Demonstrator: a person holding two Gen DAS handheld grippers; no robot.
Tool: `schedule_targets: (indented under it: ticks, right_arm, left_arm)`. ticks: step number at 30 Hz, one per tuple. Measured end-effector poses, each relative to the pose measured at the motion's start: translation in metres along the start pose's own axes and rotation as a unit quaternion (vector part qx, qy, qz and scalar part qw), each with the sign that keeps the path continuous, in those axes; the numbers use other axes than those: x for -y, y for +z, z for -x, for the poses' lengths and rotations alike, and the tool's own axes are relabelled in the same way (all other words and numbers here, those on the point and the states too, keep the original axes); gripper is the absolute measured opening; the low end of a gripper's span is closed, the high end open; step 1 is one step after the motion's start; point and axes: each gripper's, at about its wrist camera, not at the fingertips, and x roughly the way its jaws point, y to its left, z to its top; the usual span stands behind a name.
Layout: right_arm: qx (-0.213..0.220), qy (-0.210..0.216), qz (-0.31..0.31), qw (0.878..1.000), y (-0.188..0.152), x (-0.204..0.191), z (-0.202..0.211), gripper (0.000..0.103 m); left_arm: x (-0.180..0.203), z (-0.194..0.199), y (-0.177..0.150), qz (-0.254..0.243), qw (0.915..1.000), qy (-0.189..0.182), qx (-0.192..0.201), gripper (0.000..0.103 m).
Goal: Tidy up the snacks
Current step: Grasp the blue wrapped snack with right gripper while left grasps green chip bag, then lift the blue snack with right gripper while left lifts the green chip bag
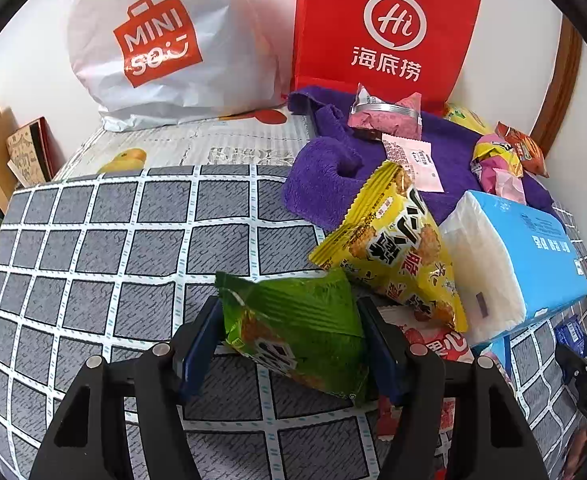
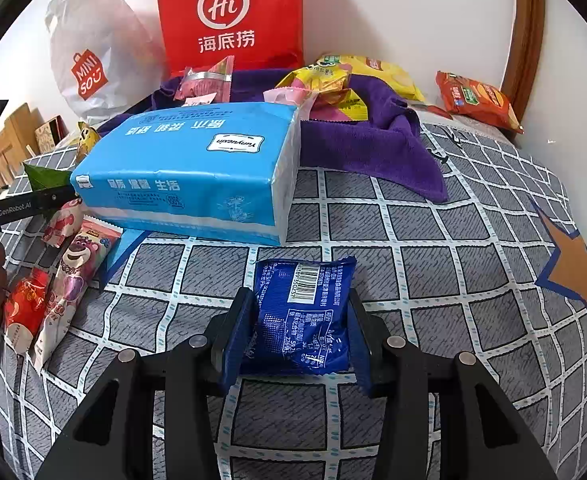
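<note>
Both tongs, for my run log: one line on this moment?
left tongs: shut on green snack packet | right tongs: shut on blue snack packet | surface: checked cloth

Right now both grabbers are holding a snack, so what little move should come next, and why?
Probably carry the green snack packet a little way to the bare checkered cloth and set it down. The left gripper already pinches it on both sides, and it sits against the yellow snack packet. The right gripper holds the blue snack packet, which could go beside it.
</note>
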Motion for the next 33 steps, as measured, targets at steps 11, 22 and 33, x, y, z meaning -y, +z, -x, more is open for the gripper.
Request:
schedule_targets:
  ticks: [11, 22, 33]
  right_arm:
    - [-0.001, 0.012, 0.0, 1.0, 0.001, 0.0, -0.002, 0.05]
    - [0.004, 0.025, -0.022, 0.999, 0.0, 0.009, 0.0, 0.041]
    - [0.024, 0.015, -0.046, 0.999, 0.002, 0.014, 0.022, 0.039]
  left_arm:
    - [0.004, -0.003, 0.0, -0.011, 0.9997, 0.02, -0.003, 0.064]
    - [-0.003, 0.0, 0.0, 0.007, 0.9999, 0.013, 0.005, 0.058]
    - [-0.014, 0.014, 0.002, 0.05, 0.9978, -0.04, -0.019, 0.058]
